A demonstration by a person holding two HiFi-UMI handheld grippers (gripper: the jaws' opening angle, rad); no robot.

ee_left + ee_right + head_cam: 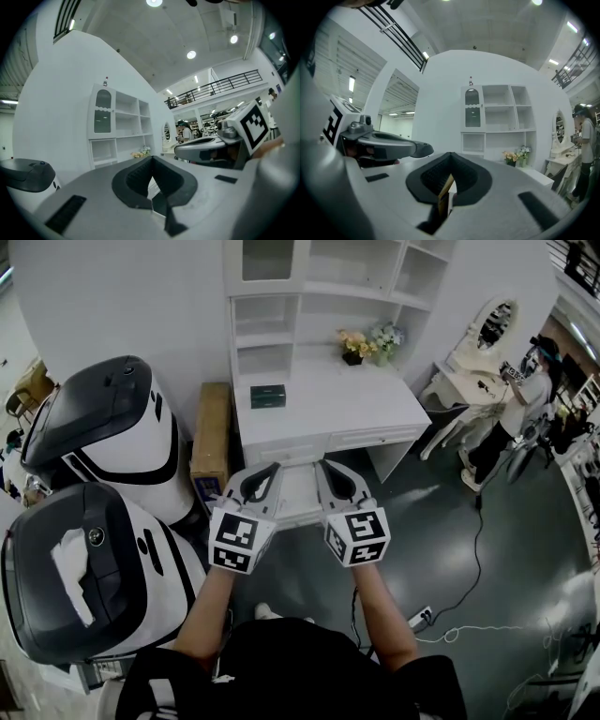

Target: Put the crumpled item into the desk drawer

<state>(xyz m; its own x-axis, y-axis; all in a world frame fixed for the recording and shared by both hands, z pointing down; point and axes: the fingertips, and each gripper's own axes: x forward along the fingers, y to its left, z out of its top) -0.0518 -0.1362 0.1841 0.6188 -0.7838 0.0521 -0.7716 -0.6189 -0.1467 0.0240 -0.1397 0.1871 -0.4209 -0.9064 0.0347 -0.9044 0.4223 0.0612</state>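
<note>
- While held level and aimed at the desk [328,413], pinches nothing: left gripper [151,159], jaws pressed together tip to tip, marker cube facing up in the head view.
- Likewise with the right gripper [451,155]: jaws closed on each other and empty, with only a thin slit lower down letting cardboard brown and white show through.
- Side by side, near each other but apart, just short of the desk's front edge; between them a white drawer [298,495], seemingly pulled out from under that edge.
- Well apart from both grippers, off to the left: crumpled item [73,570], white, lying on the dark lid [122,568] of the nearest white machine, toward the lid's left edge.
- Long axis running from the lid's far left corner toward its near edge, slightly slanted; broader end far, tapering to a thin end pointing at the near edge.
- Beyond that machine, a second machine [103,418] of the same kind, dark lid on a white body.
- On the floor against the desk's left side: a cardboard box [211,437], long and narrow.
- On the desktop: a dark green box [268,396] near the left edge; flowers [354,343] at the back edge, below the white shelves [281,296].
- Farther right, a person [511,418] standing beside a dressing table with an oval mirror [494,324]; a cable [478,549] trailing across the dark floor.
</note>
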